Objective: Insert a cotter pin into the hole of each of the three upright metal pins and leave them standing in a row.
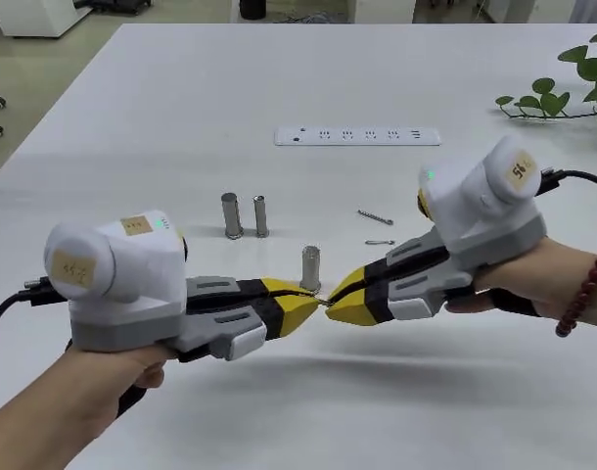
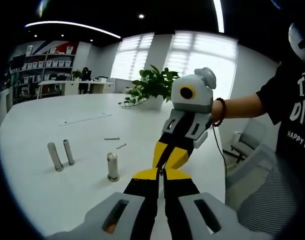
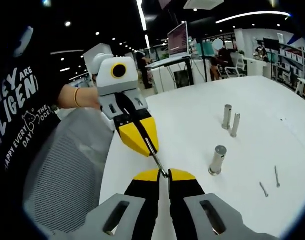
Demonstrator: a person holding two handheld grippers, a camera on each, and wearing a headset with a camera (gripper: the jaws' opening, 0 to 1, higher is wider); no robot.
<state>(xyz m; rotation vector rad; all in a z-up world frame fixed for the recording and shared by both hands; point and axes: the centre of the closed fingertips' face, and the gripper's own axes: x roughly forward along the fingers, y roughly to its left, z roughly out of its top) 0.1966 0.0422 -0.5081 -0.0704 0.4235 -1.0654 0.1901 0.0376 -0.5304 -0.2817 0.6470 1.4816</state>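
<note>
While L gripper [image 2: 161, 172] & R gripper [image 3: 167, 175] clench 1 cotter pin [image 3: 153, 154], 3 metal pins [image 1: 231, 215] stand, 2 loose pins [image 1: 375, 216] nearby

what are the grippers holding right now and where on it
A cotter pin, held by both: the left gripper shut on one end, the right gripper on the other. Which end is the loop cannot be told.

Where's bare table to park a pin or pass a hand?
Free: the table left of the two back pins, the band between them and the power strip, the near edge. Crowded: front pin, left gripper and right gripper tip to tip before it, loose cotter pins just right.
</note>
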